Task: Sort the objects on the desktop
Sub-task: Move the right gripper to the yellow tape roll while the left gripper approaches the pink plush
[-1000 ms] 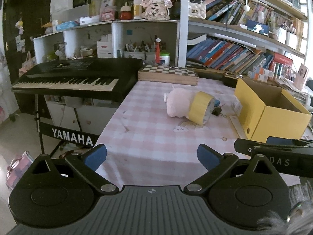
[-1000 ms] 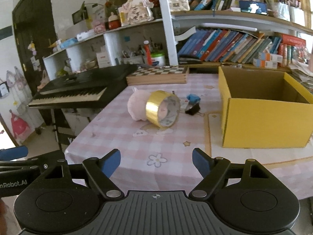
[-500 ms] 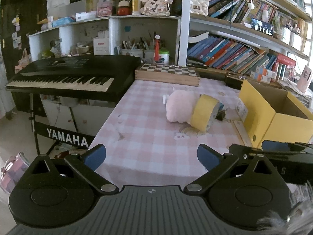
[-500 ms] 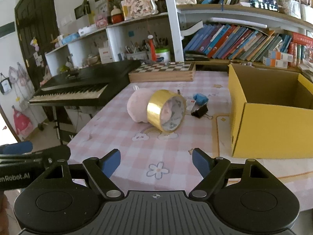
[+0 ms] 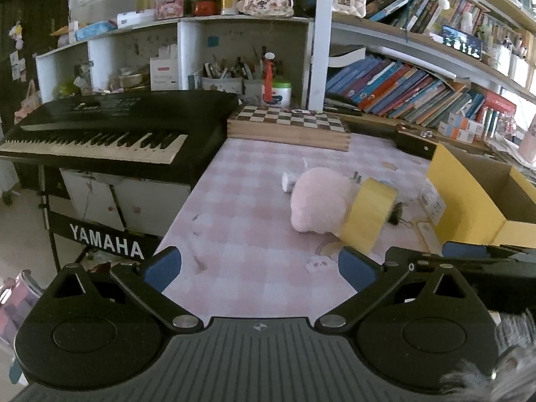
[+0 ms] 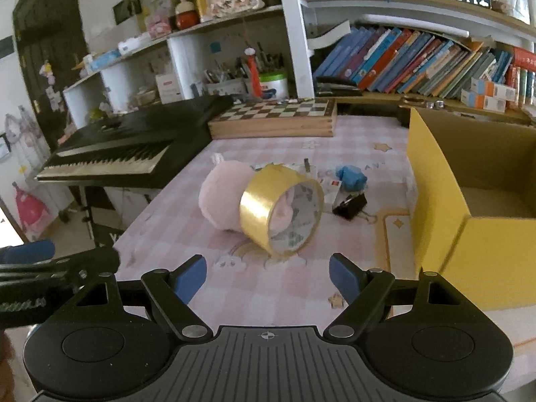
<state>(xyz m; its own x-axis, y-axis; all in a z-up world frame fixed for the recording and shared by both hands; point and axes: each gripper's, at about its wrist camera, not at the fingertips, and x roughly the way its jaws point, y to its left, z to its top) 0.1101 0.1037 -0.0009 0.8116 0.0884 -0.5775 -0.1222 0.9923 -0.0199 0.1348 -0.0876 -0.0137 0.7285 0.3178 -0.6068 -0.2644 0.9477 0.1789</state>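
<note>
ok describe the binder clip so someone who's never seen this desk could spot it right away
Start at the big yellow cardboard box on the pink checked tablecloth. Just left of it lies a small clutter beside the gold tape roll. The binder clip is the one black item there, small with wire handles, just in front of a crumpled blue thing.

- Left gripper (image 5: 259, 264): black angular link arms, blue pads on fingertips (image 5: 163, 263), silver pivot screws, ribbed grey base plate.
- Right gripper (image 6: 268, 276): same black build, blue pads, two round black discs, small crosshair mark.
</note>
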